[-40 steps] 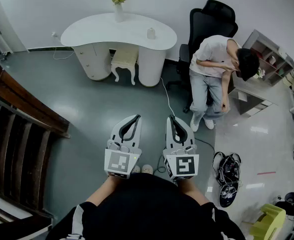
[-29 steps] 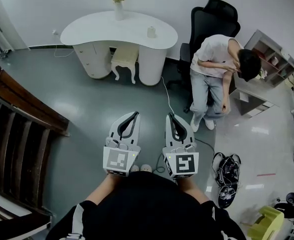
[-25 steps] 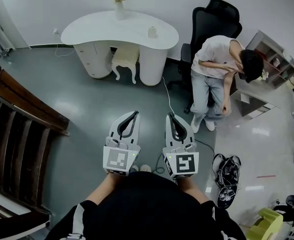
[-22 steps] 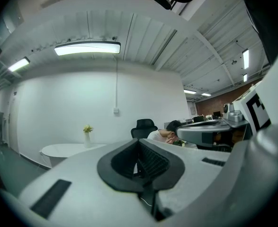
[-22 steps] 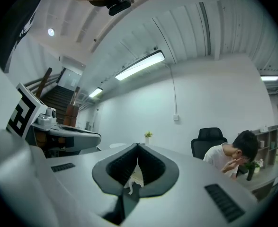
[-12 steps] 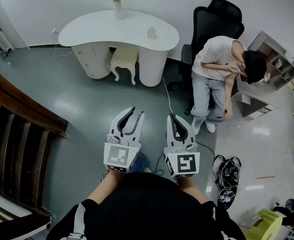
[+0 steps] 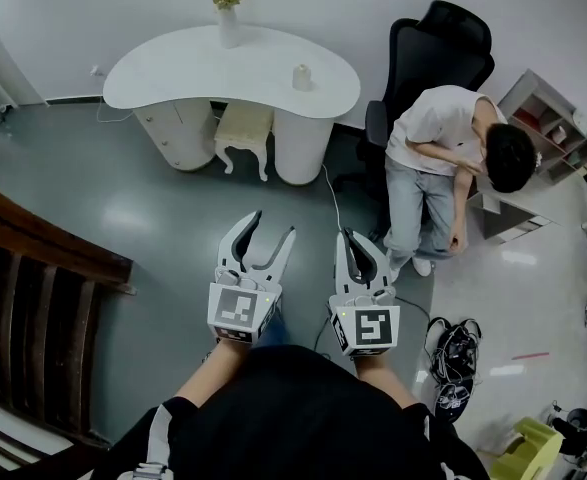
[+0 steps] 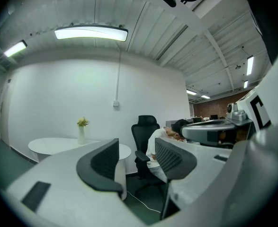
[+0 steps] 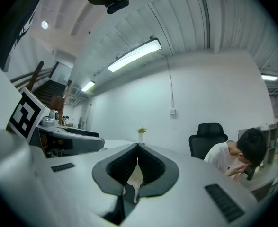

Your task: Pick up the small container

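The left claw (image 7: 273, 225) is held level above the grey floor (image 7: 163, 218), and its jaws are seen spread apart with nothing between them; they have just been opening. In the left gripper view the same released state is shown, with only the far side of the room framed in the gap. The right claw (image 7: 345, 234) is held just beside the left one, and in the right gripper view its jaws are seen clenched tip to tip, with nothing gripped. The small container (image 7: 301, 77) is left standing on the white table (image 7: 173, 68), towards the table's right end and well apart from both claws. A vase (image 7: 228, 18) of yellow flowers is set at the table's far edge, and a pale stool (image 7: 245, 128) is tucked beneath the table. To the right, a person (image 7: 438, 138) is seated, bent forward, in a black office chair (image 7: 448, 38)
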